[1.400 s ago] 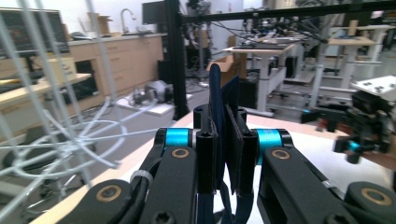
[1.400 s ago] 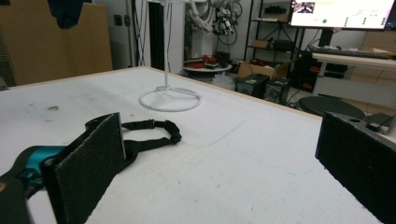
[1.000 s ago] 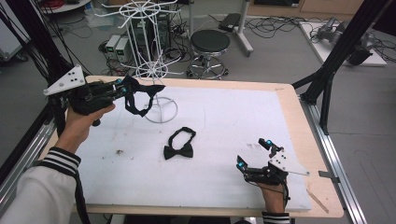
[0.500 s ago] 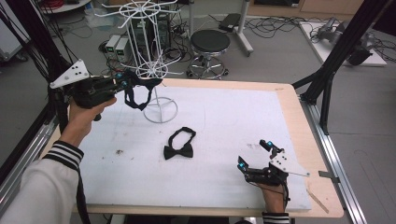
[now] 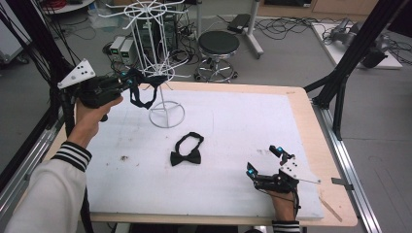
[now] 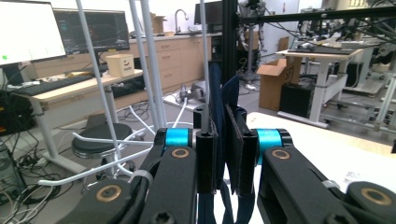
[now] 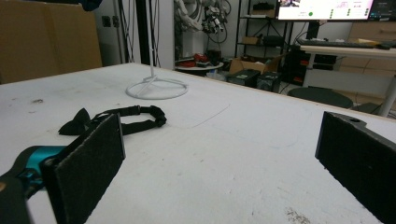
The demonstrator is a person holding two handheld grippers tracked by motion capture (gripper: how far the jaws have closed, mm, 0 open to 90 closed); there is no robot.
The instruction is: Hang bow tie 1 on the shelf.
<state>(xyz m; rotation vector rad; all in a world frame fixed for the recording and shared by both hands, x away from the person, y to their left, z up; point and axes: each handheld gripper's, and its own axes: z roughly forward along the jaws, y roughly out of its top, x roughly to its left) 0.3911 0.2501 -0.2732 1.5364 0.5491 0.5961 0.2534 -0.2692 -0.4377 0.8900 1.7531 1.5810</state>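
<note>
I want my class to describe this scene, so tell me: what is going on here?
A person at a white-covered table holds a gripper in each hand. The left gripper is shut on a dark bow tie, held up beside an arm of the white wire stand. A second bow tie lies flat on the table in front of the stand's round base. The right gripper rests near the table's front edge, jaws open and empty.
</note>
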